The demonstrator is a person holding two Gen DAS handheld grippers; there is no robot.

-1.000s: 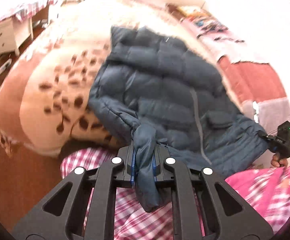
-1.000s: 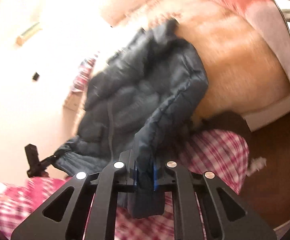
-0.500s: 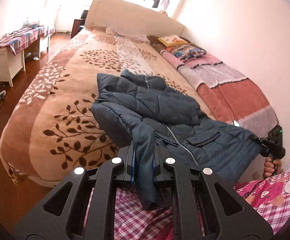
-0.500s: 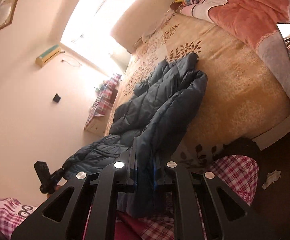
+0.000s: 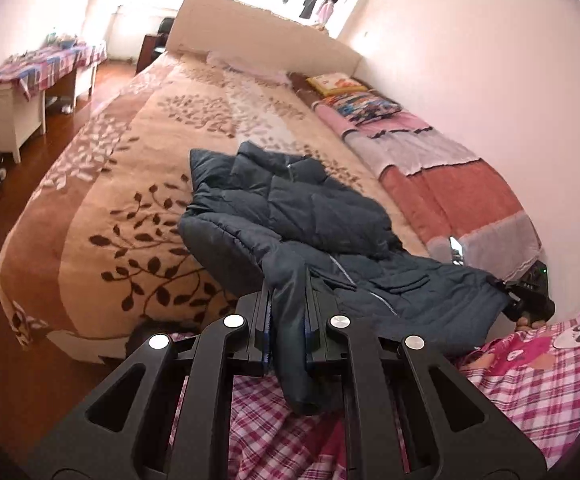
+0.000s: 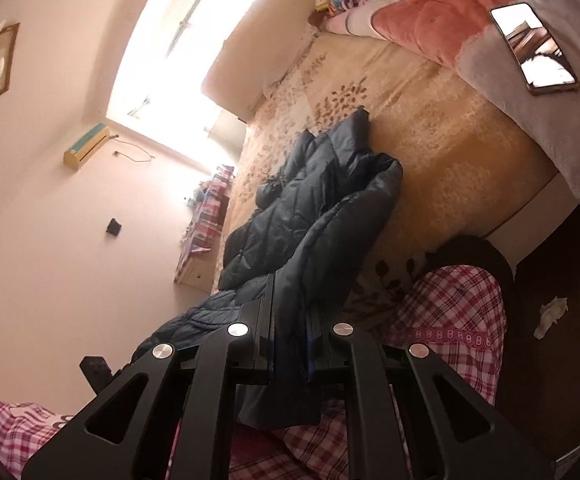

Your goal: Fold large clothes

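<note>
We hold a dark padded jacket by its hem, one gripper on each corner, at the foot of the bed.

The bed, under a tan leaf-print cover, fills most of both views, and the jacket lies along it, its collar end toward the headboard and its lower end lifted off the foot edge toward us. Our left gripper is nearly closed, clamped on a bunched fold of the jacket's hem at the foot of the bed. Our right gripper is pinched the same way on the hem's other corner. A phone lies on the pink and grey blanket beside the jacket.
</note>
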